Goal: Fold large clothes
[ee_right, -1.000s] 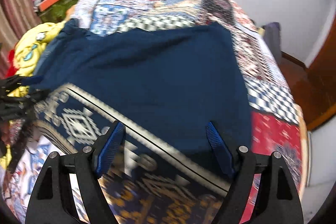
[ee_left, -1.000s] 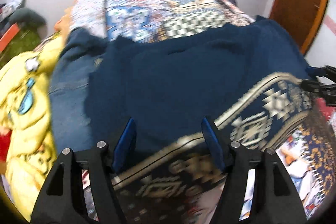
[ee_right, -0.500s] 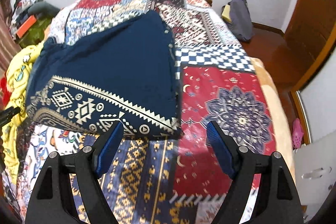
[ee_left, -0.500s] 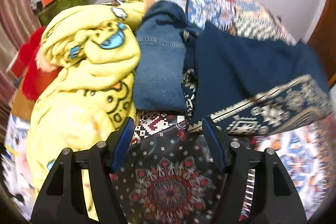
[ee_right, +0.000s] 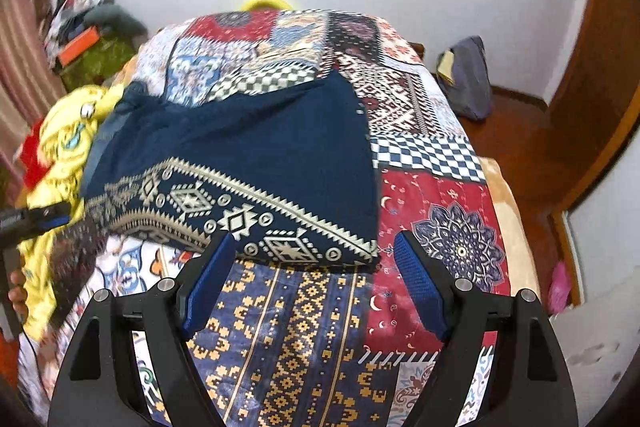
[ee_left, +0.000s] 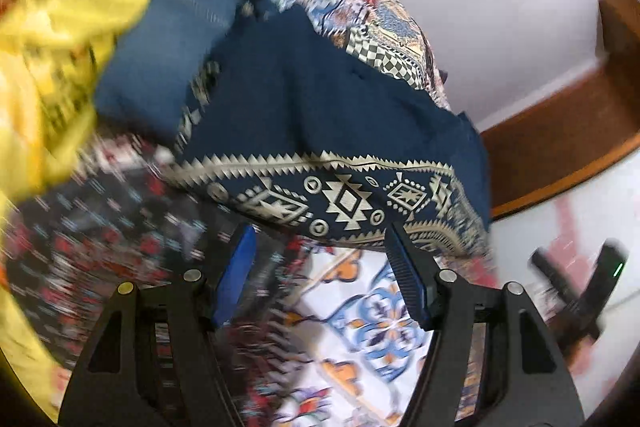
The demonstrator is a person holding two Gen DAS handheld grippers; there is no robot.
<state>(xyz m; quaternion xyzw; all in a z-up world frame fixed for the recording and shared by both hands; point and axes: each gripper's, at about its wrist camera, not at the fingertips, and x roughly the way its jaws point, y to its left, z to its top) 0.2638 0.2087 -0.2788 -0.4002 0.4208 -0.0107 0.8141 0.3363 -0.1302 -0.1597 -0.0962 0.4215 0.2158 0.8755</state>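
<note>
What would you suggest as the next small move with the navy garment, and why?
Probably bring the open right gripper forward onto the navy garment at its patterned hem and close. Both grippers hold nothing, and the garment lies flat on the bedspread.

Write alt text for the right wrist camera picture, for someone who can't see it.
A folded navy garment with a cream geometric border lies flat on a patchwork bedspread, just beyond the open, empty right gripper. A yellow blanket is heaped at the bed's left edge.
</note>
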